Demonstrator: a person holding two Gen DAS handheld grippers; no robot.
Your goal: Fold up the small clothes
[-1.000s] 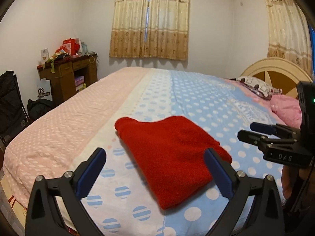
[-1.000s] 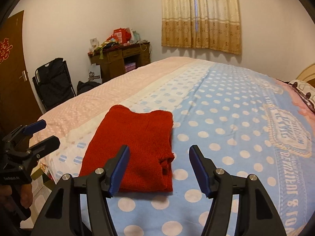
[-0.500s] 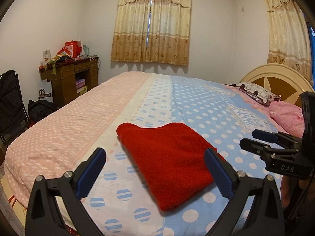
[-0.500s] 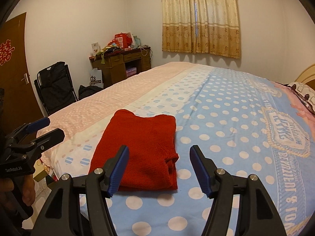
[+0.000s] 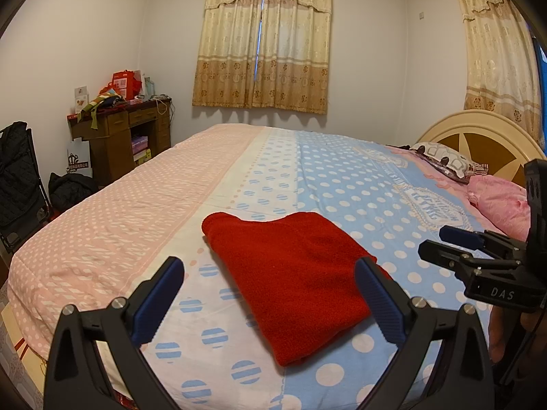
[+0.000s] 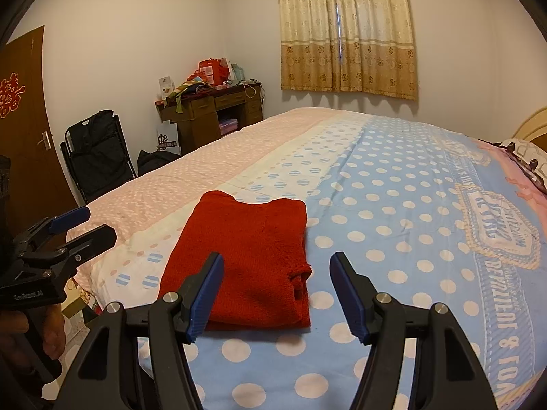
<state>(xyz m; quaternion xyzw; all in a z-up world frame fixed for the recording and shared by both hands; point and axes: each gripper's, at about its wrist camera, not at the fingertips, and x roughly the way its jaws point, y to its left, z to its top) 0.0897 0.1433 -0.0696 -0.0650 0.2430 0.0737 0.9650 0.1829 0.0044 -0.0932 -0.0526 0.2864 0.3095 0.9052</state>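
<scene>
Red garment (image 5: pixel 294 276), folded into a neat rectangle, flat on polka-dot bedspread (image 5: pixel 342 184) near bed's front edge. Left tongs (image 5: pixel 270 297) spread wide, empty, raised above cloth. Right tongs (image 6: pixel 277 294) likewise parted, gripping nothing, apart from fabric.

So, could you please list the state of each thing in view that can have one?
Red knitted garment: folded, lying flat on the bed.
Left claw: open, empty.
Right claw: open, empty.
Beige patterned curtains: drawn shut.
Brown wooden door: closed.
</scene>
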